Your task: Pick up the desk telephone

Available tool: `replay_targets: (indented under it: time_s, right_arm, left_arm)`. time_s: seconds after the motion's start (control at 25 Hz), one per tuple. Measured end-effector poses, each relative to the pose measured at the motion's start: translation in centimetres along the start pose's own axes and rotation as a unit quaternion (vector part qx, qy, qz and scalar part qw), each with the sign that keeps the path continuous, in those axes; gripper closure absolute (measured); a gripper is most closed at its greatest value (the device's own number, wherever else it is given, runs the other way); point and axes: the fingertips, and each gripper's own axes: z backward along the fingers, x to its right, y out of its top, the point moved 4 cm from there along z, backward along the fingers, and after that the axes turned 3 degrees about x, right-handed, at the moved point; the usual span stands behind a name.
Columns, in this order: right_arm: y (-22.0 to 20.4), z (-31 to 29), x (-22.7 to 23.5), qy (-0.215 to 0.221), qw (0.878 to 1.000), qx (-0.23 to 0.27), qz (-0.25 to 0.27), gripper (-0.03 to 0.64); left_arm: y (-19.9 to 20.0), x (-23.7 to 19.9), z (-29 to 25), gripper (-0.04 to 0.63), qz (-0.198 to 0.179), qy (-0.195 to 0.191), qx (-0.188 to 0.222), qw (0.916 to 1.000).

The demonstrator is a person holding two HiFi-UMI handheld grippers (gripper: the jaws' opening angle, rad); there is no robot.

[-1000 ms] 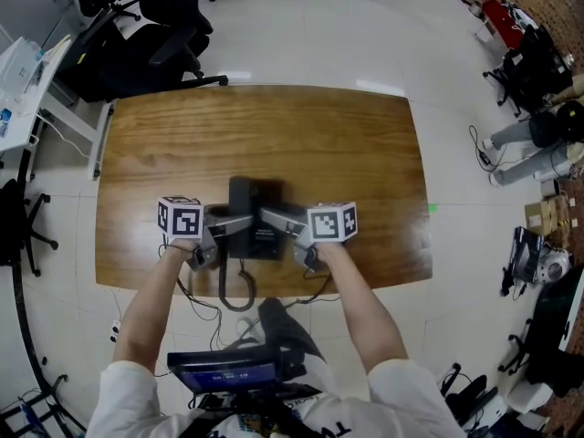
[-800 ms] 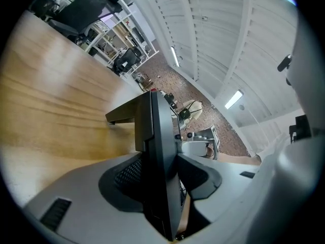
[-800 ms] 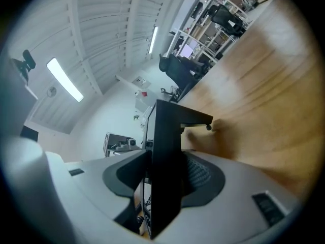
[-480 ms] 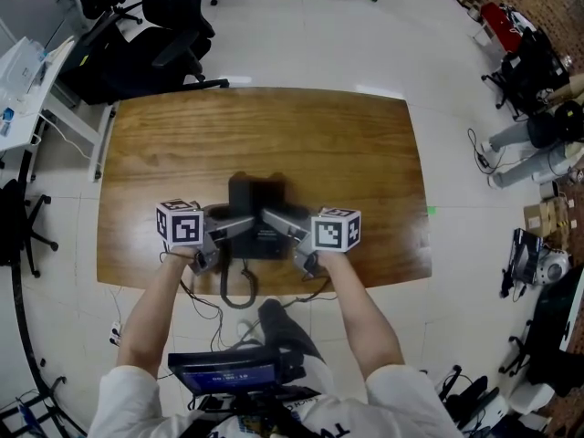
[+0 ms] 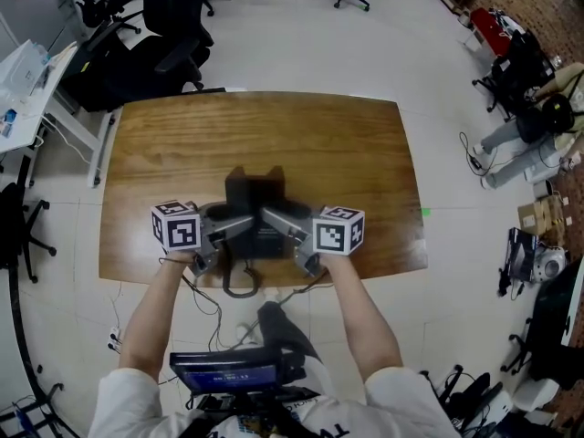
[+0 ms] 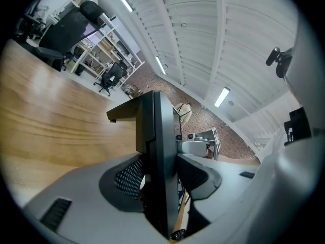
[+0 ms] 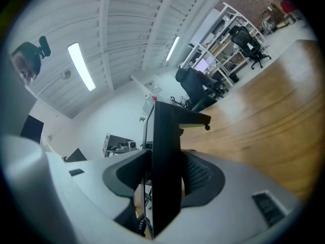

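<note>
The black desk telephone [image 5: 262,234] hangs just above the wooden table [image 5: 347,162], near its front edge, and casts a dark shadow behind it. My left gripper [image 5: 239,227] is shut on the phone's left side and my right gripper [image 5: 278,222] on its right side. In the left gripper view the phone's thin black edge [image 6: 158,151] stands between the dotted pads [image 6: 129,177], which press on it. The right gripper view shows the same edge [image 7: 165,151] clamped between its pads [image 7: 198,174]. The curly cord [image 5: 239,286] droops over the table's front edge.
Black office chairs [image 5: 173,26] stand beyond the table's far left corner. A white desk [image 5: 27,80] is at the left. A seated person [image 5: 534,126] and boxes are on the floor at the right. A dark device [image 5: 228,370] hangs at my chest.
Both grippers have risen together with the telephone clamped between them. The phone has come off the table and its shadow now lies apart from it, further back.
</note>
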Motion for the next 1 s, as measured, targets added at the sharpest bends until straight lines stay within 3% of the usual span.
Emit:
replay_targets:
  time_s: [0.52,1.0]
  right_arm:
    - [2.0,2.5,-8.3,0.000,0.995,0.053,0.081,0.410]
    - [3.7,5.8,-18.2,0.014,0.978,0.104,0.181,0.410]
  left_arm:
    - [2.8,8.1,3.4,0.397,-0.077,-0.038,0.040,0.9954]
    - [4.8,17.8,7.4,0.397,-0.170,-0.071,0.088,0.9789]
